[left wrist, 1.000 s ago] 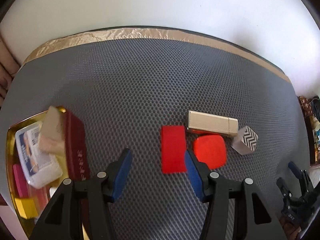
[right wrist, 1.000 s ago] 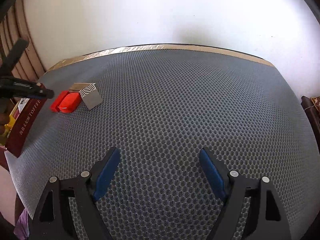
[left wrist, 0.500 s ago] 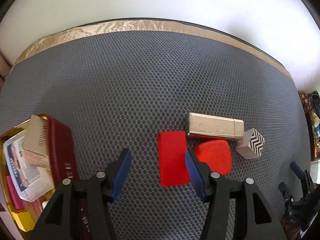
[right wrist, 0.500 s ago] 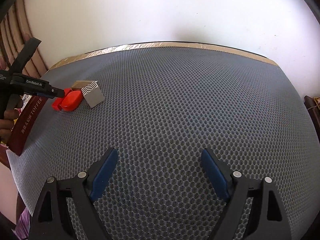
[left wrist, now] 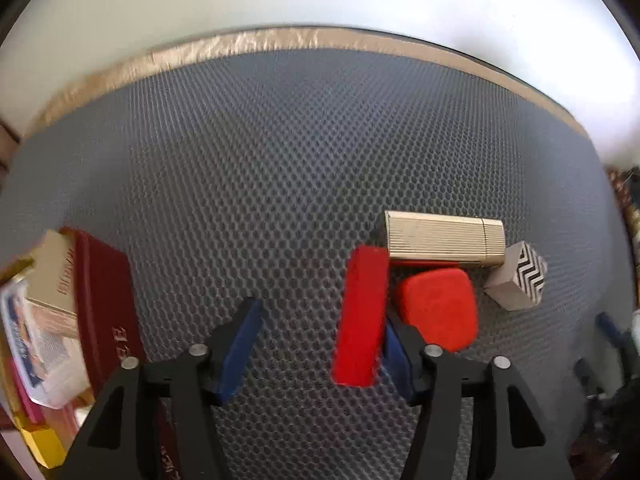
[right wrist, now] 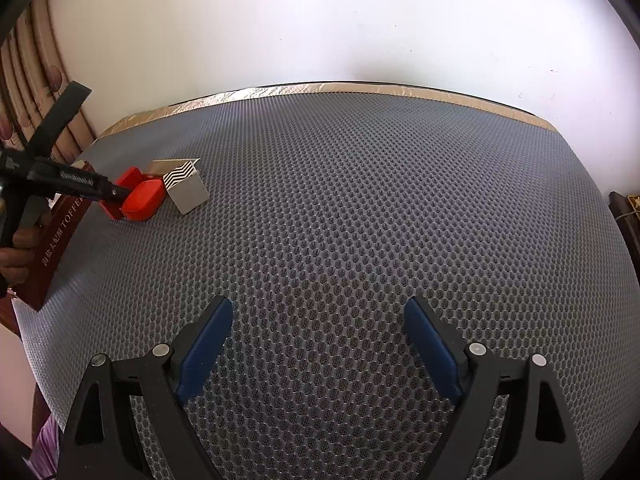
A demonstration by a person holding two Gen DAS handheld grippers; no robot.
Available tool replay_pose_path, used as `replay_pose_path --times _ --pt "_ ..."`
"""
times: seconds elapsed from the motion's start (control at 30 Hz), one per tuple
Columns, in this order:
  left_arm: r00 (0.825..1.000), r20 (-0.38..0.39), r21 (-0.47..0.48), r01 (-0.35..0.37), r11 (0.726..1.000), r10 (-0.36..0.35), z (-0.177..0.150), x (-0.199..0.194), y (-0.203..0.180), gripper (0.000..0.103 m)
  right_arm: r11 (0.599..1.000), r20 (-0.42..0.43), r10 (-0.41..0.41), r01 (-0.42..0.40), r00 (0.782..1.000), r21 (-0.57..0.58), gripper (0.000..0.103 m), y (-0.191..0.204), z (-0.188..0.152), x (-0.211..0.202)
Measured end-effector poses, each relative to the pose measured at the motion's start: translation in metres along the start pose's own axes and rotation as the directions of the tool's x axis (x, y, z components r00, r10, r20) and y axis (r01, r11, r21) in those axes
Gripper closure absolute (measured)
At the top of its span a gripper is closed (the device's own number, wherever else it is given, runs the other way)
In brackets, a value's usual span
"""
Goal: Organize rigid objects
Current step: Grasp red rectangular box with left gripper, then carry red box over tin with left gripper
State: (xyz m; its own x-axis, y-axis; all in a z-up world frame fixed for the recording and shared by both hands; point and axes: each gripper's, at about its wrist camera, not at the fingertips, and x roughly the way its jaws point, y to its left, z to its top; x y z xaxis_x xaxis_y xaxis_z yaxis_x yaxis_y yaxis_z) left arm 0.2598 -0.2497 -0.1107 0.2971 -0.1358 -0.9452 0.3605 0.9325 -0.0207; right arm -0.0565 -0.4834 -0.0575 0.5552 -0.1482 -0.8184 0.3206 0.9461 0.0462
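Here, the left gripper (left wrist: 318, 338) is seen low over the grey mesh mat (left wrist: 280, 160) covering the desk, its jaws spread, having just closed in a little. A red rectangular block (left wrist: 362, 314) stands between the jaws, right against the right-hand blue pad (left wrist: 394, 354); the left-hand pad is held well apart from it. Whether the right pad actually presses on the block cannot be told, as the picture is blurred there.

Just right of the block a rounded red piece (left wrist: 440, 308) is seen on the mat. Above both, a ribbed gold box (left wrist: 444, 240) is laid lengthwise, and at its right end a grey cube with a black-and-white zigzag face (left wrist: 518, 276) is set at an angle. At the left edge of the frame a dark red book-like box (left wrist: 106, 300) is propped beside a tray-like holder crowded with other things, including a beige box (left wrist: 56, 272) and a yellow block (left wrist: 42, 446).

In the right wrist view, the right gripper (right wrist: 318, 340) is held over bare mat in the lower middle of the frame, its jaws widely spread, having just been opening, with nothing between them. The red pieces and the zigzag cube are seen at the upper left.
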Motion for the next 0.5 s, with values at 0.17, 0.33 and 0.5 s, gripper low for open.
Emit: replay_pose_path --times 0.17,0.33,0.5 --pt "0.998 0.049 0.000 -0.030 1.000 0.030 -0.006 -0.008 -0.006 0.088 1.000 -0.005 0.003 -0.003 1.000 -0.002 0.015 0.008 0.000 0.006" --pt "0.991 0.125 -0.062 -0.034 0.997 0.042 -0.029 -0.037 -0.002 0.088 1.000 -0.007 0.001 -0.001 1.000 -0.004 0.014 0.011 -0.001 0.007" --pt "0.980 0.199 -0.129 0.047 0.991 -0.021 -0.062 -0.082 0.009 0.088 1.000 -0.012 -0.005 0.004 1.000 -0.010 0.013 0.014 -0.001 0.008"
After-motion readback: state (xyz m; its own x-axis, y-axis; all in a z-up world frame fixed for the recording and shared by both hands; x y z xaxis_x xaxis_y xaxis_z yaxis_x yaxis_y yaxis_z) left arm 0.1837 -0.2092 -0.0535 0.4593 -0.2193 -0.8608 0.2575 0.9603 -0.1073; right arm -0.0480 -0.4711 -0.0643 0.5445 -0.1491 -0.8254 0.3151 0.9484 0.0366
